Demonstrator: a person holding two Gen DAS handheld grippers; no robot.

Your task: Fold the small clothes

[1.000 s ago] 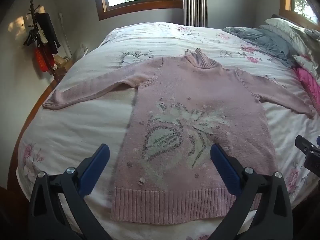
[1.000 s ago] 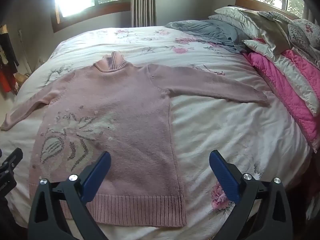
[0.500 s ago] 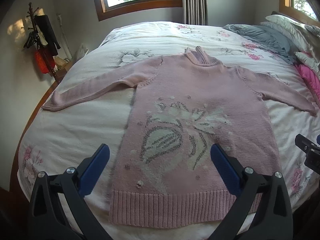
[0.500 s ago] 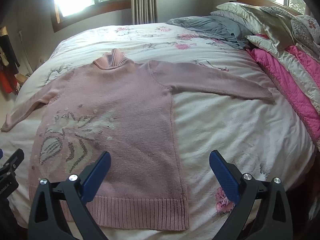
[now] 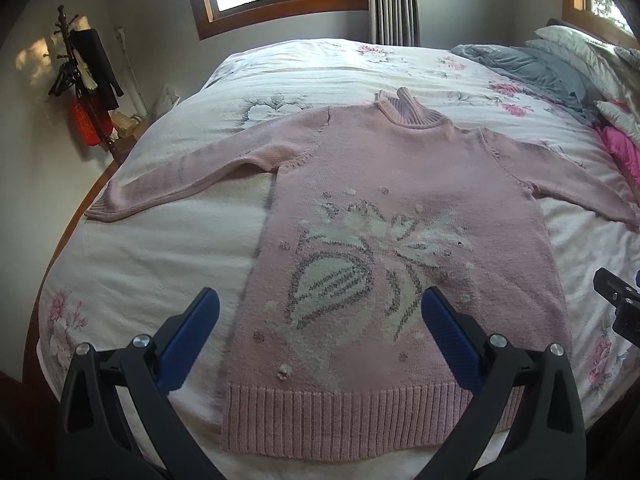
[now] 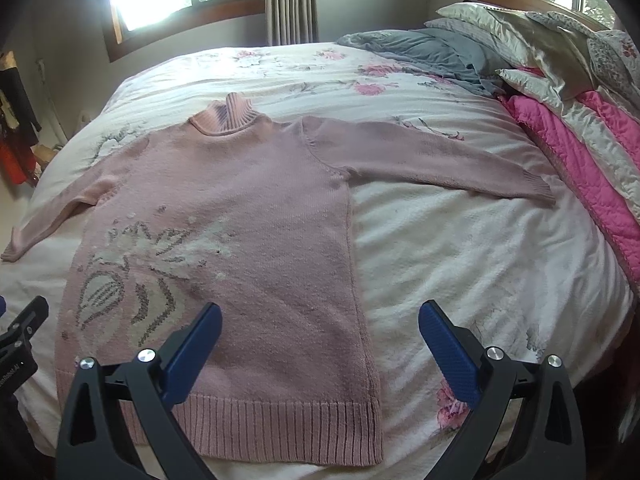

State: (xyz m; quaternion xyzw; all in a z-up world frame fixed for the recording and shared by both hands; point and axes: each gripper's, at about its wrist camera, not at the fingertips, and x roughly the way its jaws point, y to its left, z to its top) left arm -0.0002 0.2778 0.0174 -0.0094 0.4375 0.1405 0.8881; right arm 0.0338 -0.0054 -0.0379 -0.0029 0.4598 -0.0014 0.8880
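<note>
**On the bed, a flat sweater and two empty grippers: where the fold could slip**

Across the floral bedspread [image 5: 132,256] lies the pink knit sweater [image 5: 400,208], front side up, its ribbed hem [image 5: 360,420] nearest the cameras, its roll collar [image 5: 408,110] farthest, and both sleeves spread out to the sides. The left gripper [image 5: 320,332] hangs above the hem with its blue pads wide apart and nothing between them; the right gripper [image 6: 320,336] is likewise spread and empty, over the sweater's right edge and the bare bedspread beside it. Neither touches the cloth.

Judging from this, no fold has begun, and the risks lie in the first pinch. The bedspread is soft and looks puffy, so a pad pushed down at the sweater's edge may sink and catch the cover together with the knit; lifting would then drag the bedding and skew the garment. The knit looks thick and stretchy: a grip on one layer only, or too close to an edge, could pull the front away from the back and leave a lumpy, uneven fold.

The right sleeve [image 6: 440,160] reaches close to the pink quilt [image 6: 580,160] and the pillows [image 6: 520,36], so folding it in with a wide sweep could brush that pile. The left sleeve [image 5: 192,176] ends near the bed's edge, and a loose hold there may let the cuff slide off. Small raised beads on the flower motif [image 5: 360,264] might snag a pad dragged across them.
</note>
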